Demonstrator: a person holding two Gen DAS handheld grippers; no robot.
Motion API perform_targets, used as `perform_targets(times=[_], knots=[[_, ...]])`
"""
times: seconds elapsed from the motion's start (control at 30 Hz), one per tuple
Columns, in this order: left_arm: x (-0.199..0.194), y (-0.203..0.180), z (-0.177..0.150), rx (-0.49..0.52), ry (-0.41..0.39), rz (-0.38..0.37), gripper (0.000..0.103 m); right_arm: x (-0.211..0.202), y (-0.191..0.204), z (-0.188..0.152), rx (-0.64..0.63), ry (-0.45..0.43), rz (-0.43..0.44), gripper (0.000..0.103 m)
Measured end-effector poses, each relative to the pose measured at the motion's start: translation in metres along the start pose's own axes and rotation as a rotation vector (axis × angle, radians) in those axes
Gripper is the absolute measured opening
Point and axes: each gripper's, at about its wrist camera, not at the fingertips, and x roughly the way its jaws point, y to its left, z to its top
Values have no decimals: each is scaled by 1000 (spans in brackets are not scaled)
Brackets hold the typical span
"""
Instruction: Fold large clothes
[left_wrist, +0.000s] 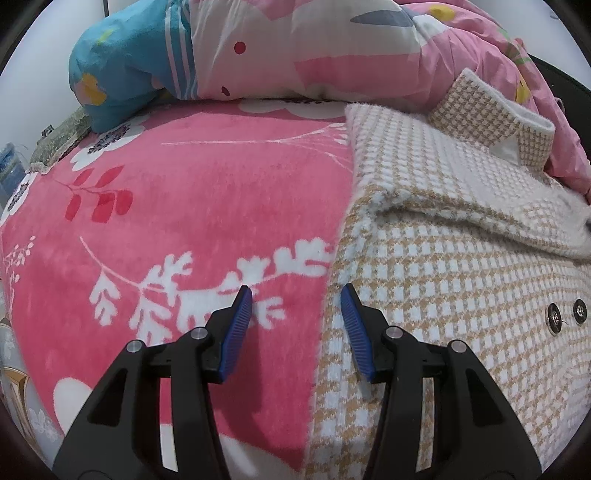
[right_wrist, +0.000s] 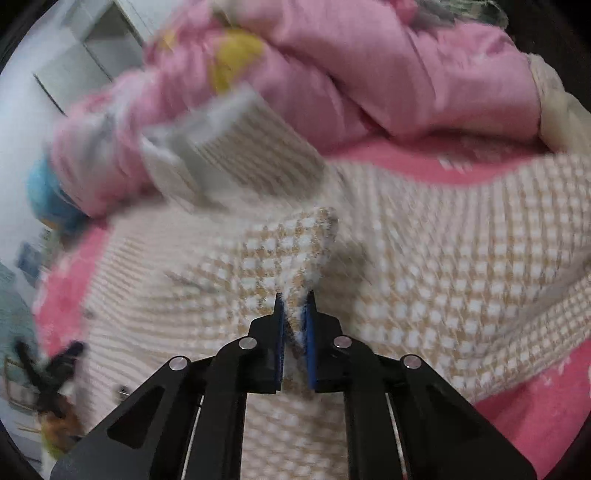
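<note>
1 checked coat (left_wrist: 443, 258) | 2 snaps (left_wrist: 565, 314) | left hand-held gripper (left_wrist: 296, 295) gaping | right hand-held gripper (right_wrist: 294, 301) pinching coat

Bare pink blanket (left_wrist: 177, 229) left of coat (left_wrist: 443, 266), heaped quilt (left_wrist: 332, 48) blocking far side

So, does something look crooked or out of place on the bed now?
Mostly no. The checked coat is only half folded: one flap lies doubled over and its collar sticks up against the pink quilt. The right gripper pinches a coat corner; the left gripper is open.
</note>
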Motion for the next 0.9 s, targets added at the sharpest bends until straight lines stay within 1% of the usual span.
perform_targets(times=[0.03,0.07,0.1,0.13,0.2,0.27,0.3,0.37,0.43,0.47,0.5,0.53,0.57,0.6,0.67,0.73,0.77,0.8,0.9], knots=[[-1,1,-1,0,2,-9,48,1,-3,-1,4,-4,-3,21],[-3,3,-1,0,3,-16,48,-7,-5,-2,17,-22,2,22],[-5,5,-1,0,1,-22,48,-16,-4,-1,20,-46,-17,27],[-10,9,-1,1,-5,-28,48,-28,0,0,4,-87,-42,31],[-17,13,0,4,-17,-29,48,-48,13,3,-48,-158,-53,37],[-26,18,1,3,-29,-36,48,-54,29,8,-86,-181,-22,37],[-30,20,3,1,-34,-39,48,-50,46,12,-124,-183,14,37],[-39,24,7,-9,-38,-50,48,-39,68,13,-187,-176,36,37],[-47,26,12,-20,-39,-70,48,-14,90,12,-256,-121,78,37],[-50,26,16,-21,-39,-77,48,2,94,8,-281,-73,47,37],[-53,26,20,-19,-42,-81,48,21,95,0,-317,-5,-22,37],[-55,25,23,-16,-44,-84,48,36,93,-8,-342,41,-49,37],[-56,24,29,-14,-44,-90,48,39,90,-15,-360,28,-36,37],[-57,23,34,-12,-44,-97,48,33,84,-18,-362,13,-9,37],[-56,18,47,1,-46,-102,48,22,77,-14,-313,45,17,37],[-52,8,60,17,-48,-113,47,13,80,-7,-309,71,1,37],[-49,1,67,25,-49,-130,47,6,85,0,-317,50,-19,37],[-46,-6,74,33,-50,-149,47,0,90,6,-323,25,-17,37],[-28,-41,94,62,-53,-188,47,-2,111,29,-320,-41,28,37]])
